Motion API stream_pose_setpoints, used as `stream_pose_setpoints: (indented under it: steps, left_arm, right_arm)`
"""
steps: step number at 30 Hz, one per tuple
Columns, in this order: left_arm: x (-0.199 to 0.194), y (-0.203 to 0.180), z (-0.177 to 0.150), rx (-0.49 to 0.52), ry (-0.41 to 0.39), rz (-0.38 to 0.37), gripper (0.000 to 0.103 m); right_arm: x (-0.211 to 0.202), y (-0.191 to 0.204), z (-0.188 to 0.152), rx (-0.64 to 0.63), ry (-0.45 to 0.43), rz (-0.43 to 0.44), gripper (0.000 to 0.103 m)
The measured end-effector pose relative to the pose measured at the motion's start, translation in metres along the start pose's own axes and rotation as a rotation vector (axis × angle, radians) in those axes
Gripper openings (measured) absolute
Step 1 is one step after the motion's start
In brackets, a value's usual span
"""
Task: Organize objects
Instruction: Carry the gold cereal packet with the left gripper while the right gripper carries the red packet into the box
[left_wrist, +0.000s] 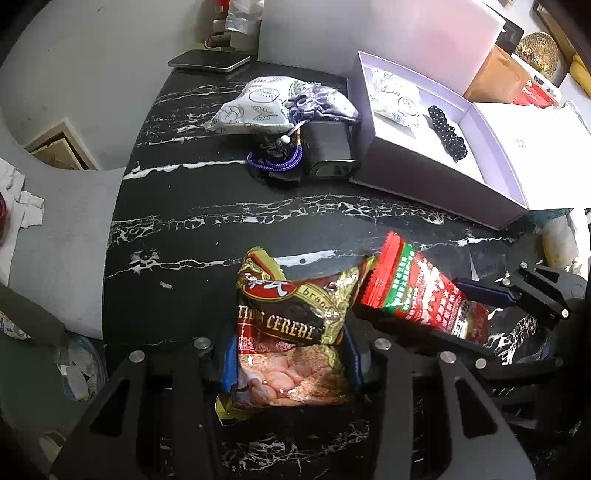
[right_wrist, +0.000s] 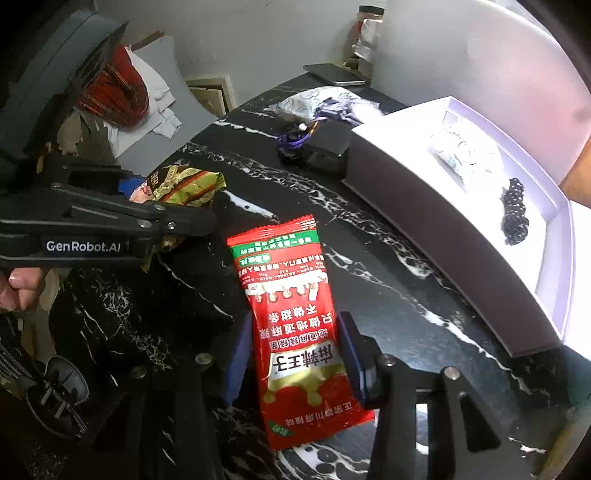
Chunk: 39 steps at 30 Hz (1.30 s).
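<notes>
On black white-veined marble counter (left_wrist: 192, 236), left gripper (left_wrist: 291, 365) clamping cereal packet (left_wrist: 295, 317), right gripper (right_wrist: 295, 354) clamping red sachet (right_wrist: 291, 314), grey walls.

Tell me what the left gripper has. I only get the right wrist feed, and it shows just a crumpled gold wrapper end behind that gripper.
Observer: A cereal packet. The left gripper has its jaws pressed on both sides of it.
Operator: Can you see what's inside?
Observer: A clear window in the packet shows pale pinkish pieces. I cannot tell what they are.
Operator: Anything past the lilac box?
Observer: Behind the lilac box there is a brown cardboard box and a woven basket.
</notes>
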<state>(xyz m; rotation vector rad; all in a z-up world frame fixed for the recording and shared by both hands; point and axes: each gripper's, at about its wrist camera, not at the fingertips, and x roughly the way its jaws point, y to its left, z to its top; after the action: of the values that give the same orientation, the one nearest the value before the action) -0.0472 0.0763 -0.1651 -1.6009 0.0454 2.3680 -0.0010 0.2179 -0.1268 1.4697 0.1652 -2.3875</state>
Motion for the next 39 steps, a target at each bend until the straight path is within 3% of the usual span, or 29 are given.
stream_pose_setpoints:
  steps: [9, 23, 34, 39]
  left_arm:
    - [-0.026, -0.016, 0.007, 0.001, 0.013, 0.023, 0.042]
    - [-0.117, -0.06, 0.03, 0.06, -0.078, 0.004, 0.042]
    - [-0.161, -0.094, 0.045, 0.187, -0.105, -0.02, 0.042]
    - [-0.172, -0.104, 0.054, 0.243, -0.123, -0.025, 0.042]
  right_arm:
    - [-0.027, -0.006, 0.001, 0.022, -0.016, 0.03, 0.046]
    - [-0.13, -0.012, 0.005, 0.057, -0.144, -0.012, 0.046]
    - [-0.183, -0.014, -0.002, 0.187, -0.205, -0.064, 0.046]
    - [-0.208, -0.015, -0.007, 0.252, -0.24, -0.133, 0.046]
